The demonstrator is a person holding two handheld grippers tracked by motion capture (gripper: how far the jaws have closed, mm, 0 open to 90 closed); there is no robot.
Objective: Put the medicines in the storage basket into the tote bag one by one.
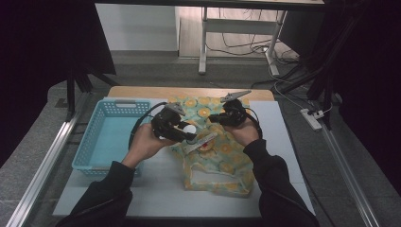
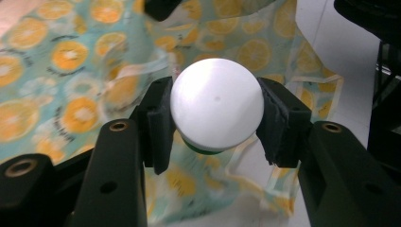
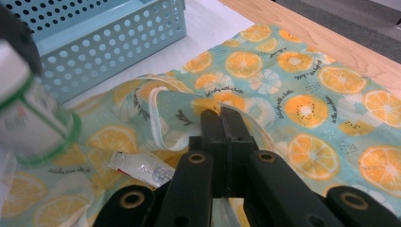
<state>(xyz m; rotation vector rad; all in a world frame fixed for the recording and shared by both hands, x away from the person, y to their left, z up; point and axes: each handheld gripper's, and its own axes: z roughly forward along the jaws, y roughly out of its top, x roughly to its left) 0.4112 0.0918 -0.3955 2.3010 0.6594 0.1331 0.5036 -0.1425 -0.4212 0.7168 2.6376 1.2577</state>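
Left gripper view: left gripper (image 2: pixel 215 125) clamped a bottle (image 2: pixel 216 109) above the bag (image 2: pixel 56 75), whose edge the right gripper (image 3: pixel 221 116) pinched open

Pale blue perforated basket (image 1: pixel 97 142) at table's left; silver foil tube (image 3: pixel 142 168) on cloth; white power strip (image 1: pixel 310 119) on floor beyond.

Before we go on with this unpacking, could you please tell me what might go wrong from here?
1. The left claw grips the white bottle only across its round, smooth cap, so it may slip or swing.
2. The right claw pinches the fruit-print bag by a thin fold, which may pull free.
3. The tube lies loose at the bag's mouth and could slide off.
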